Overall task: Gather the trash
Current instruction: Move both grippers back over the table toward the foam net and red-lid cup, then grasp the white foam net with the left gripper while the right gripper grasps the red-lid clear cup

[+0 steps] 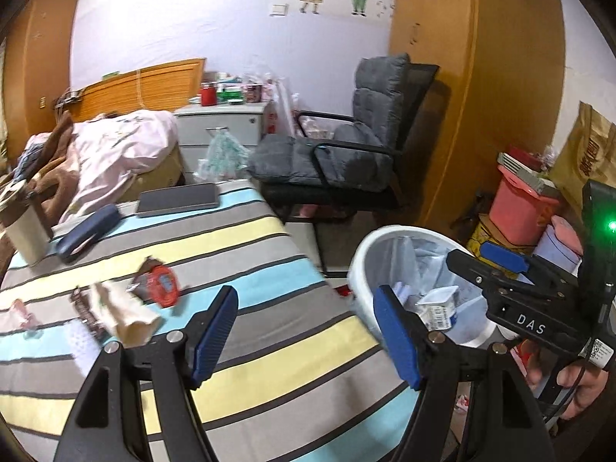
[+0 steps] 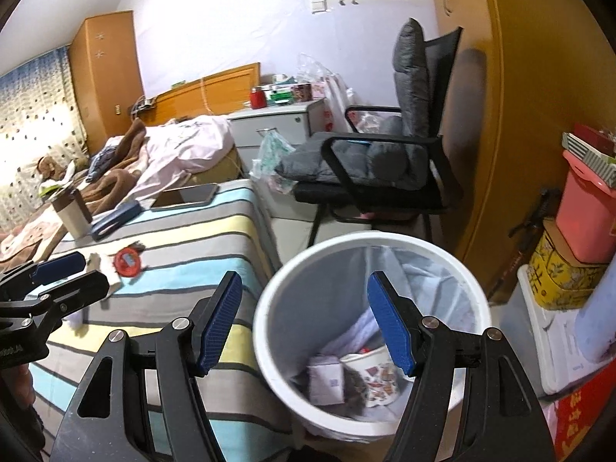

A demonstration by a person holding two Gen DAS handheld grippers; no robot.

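Observation:
A white trash bin (image 2: 269, 308) with a liner stands on the floor beside the striped table; it also shows in the left wrist view (image 1: 362, 258). Inside lie a paper cup (image 2: 375, 379) and a small carton (image 2: 327, 383). My right gripper (image 2: 304, 319) is open and empty above the bin's mouth. My left gripper (image 1: 304, 331) is open and empty over the table's near right part. On the table lie a red round wrapper (image 1: 163, 283), a crumpled beige paper (image 1: 123, 312) and a dark wrapper (image 1: 86, 313), left of my left gripper.
The striped tablecloth (image 1: 250, 365) also bears a tablet (image 1: 179, 198), a blue case (image 1: 86, 231) and a cup (image 1: 27, 235). A grey padded chair (image 1: 346, 146) stands behind the bin. Boxes and a pink container (image 1: 523, 211) are stacked at the right by the wardrobe.

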